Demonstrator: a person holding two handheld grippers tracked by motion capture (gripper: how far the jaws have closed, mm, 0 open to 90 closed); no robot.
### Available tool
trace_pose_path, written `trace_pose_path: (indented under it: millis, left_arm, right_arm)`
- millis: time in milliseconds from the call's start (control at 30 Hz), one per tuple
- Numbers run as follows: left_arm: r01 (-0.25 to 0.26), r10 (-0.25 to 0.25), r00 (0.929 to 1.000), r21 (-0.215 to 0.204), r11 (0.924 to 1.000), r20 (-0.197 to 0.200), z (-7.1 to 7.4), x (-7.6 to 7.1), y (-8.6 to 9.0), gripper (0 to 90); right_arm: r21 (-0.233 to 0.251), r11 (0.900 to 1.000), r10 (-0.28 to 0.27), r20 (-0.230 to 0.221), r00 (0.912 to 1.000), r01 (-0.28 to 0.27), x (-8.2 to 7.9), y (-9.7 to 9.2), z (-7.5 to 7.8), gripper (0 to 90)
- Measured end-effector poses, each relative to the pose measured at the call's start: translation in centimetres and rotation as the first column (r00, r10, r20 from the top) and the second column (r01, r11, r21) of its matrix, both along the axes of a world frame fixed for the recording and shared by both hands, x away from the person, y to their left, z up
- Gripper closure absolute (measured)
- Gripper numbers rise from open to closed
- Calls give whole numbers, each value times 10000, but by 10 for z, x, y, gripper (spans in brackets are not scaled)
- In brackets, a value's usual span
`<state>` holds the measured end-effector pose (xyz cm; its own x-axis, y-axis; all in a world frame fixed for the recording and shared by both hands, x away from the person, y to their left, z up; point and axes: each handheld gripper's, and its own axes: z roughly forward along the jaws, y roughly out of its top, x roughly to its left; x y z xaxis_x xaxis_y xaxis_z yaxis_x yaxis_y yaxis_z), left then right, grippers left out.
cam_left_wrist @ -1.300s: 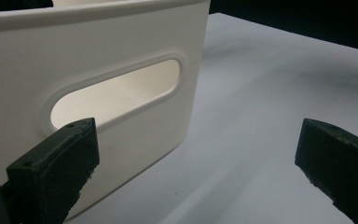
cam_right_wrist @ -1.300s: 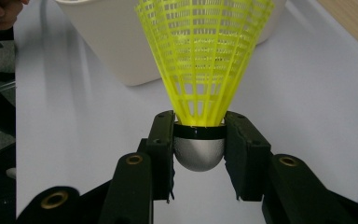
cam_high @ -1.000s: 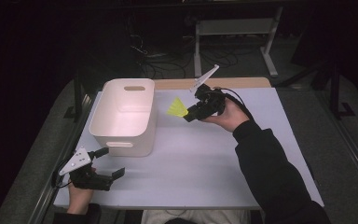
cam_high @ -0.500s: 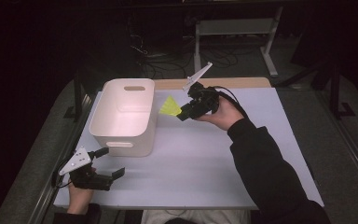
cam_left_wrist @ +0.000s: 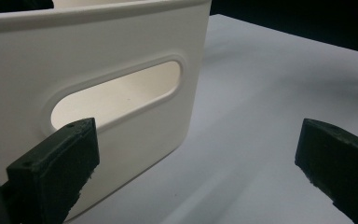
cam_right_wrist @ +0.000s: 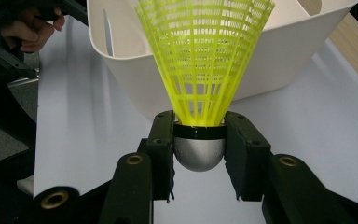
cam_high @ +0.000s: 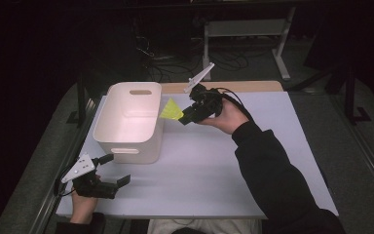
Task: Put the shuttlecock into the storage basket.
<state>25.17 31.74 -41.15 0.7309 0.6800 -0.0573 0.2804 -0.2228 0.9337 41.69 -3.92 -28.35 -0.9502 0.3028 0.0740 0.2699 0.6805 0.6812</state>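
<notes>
High view first: we see the yellow shuttlecock (cam_high: 171, 110) held off the worktop (cam_high: 214, 165) just beside the right-hand wall of the white bin (cam_high: 129, 122), its skirt flaring toward the bin and its cork end pointing back into our right gripper (cam_high: 187, 116). From the right gripper view, the jaws are clenched on the silver cork of the shuttlecock (cam_right_wrist: 200, 70), one pad on each side, and the long axis runs straight out along the jaws with the bin (cam_right_wrist: 279, 56) rim directly beyond the skirt. We judge that the coming move turns on this: the bin opening lies ahead and slightly to the left of the gripper. Our left gripper (cam_high: 111, 170) rests released near the bin's front corner, farther from the shuttlecock.
</notes>
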Motion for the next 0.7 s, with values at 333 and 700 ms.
trace_pose_path:
  millis: [333, 700]
  left_arm:
    - [-246, 249, 9995, -196, 9995, 171, 1, 0, 2, 0]
    - [-392, 406, 9983, -328, 9987, 419, 3, -1, 3, 0]
  right_arm:
    - [176, 9997, 167, 27, 9999, -167, 0, 11, 6, 631]
    - [178, 9991, 374, 84, 9993, -375, 0, 24, 11, 630]
